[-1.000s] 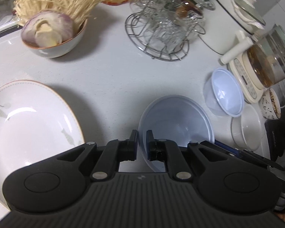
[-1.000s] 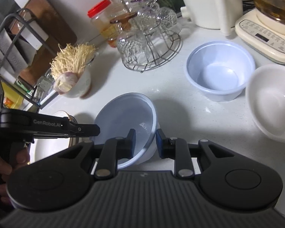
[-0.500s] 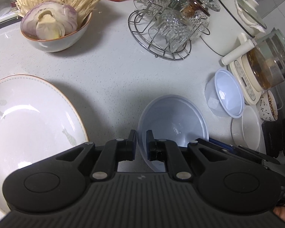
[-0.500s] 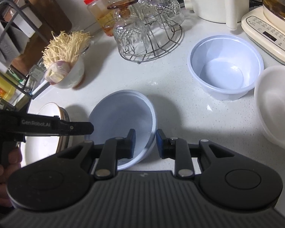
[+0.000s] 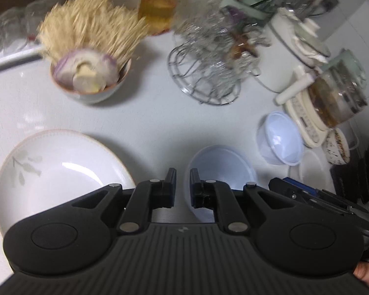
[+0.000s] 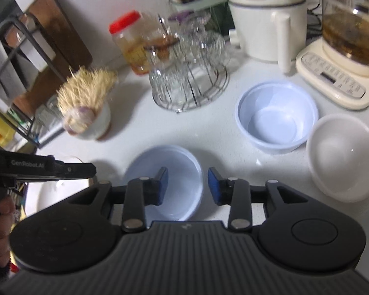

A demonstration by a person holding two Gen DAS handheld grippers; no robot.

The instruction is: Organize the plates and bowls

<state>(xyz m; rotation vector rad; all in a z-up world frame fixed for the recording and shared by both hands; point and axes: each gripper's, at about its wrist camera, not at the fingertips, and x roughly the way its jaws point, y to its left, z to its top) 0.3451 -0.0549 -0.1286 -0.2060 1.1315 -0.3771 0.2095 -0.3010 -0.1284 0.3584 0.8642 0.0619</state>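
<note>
White counter: right hand-held gripper point(image 6: 187, 184) gapes (empty) over blue bowl point(image 6: 179, 167).

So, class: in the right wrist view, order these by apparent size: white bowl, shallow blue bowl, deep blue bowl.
1. Deep blue bowl and white bowl: alike, unranked.
2. Shallow blue bowl, though partly hidden by the right gripper.

Pale blue bowl point(image 6: 174, 172) upright on counter; floral plate point(image 5: 56, 172) beside it.
</note>
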